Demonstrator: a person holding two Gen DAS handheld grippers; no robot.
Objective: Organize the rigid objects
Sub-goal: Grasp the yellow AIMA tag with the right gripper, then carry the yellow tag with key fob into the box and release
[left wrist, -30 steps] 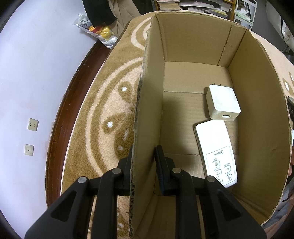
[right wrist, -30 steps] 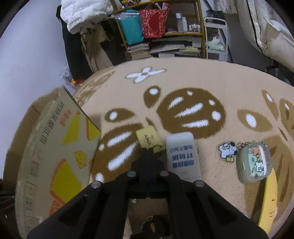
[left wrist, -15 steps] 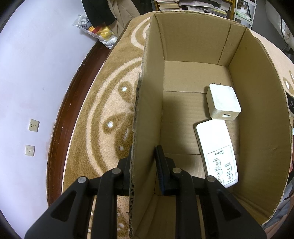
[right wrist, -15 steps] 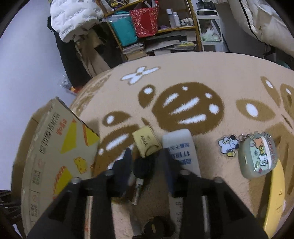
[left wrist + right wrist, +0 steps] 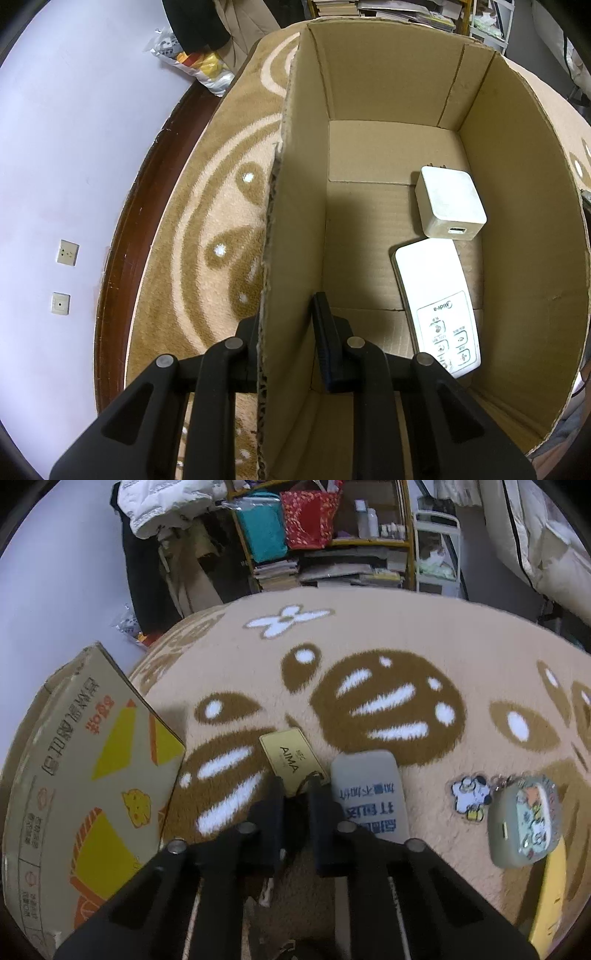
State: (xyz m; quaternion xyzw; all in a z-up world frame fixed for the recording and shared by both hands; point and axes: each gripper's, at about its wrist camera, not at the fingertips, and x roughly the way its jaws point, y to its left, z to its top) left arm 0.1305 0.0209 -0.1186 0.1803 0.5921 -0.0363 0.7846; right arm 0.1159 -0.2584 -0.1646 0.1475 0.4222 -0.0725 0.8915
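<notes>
The left gripper [image 5: 286, 325] is clamped on the near side wall of the cardboard box [image 5: 509, 229], one finger inside, one outside, steadying it. On the box floor lie a white charger [image 5: 448, 201] and a white remote [image 5: 436, 302]. The right gripper [image 5: 295, 801] is low over the carpet [image 5: 369, 635], its jaws narrowly parted around a gold key tag [image 5: 291, 760] lying straight ahead, long axis slanting away to the left; whether the pads touch it cannot be told. A grey remote [image 5: 369, 794] lies just beside it on the right, a figured pouch [image 5: 524, 819] farther right. The right gripper is plainly nearer the loose items; the box stands to its left.
</notes>
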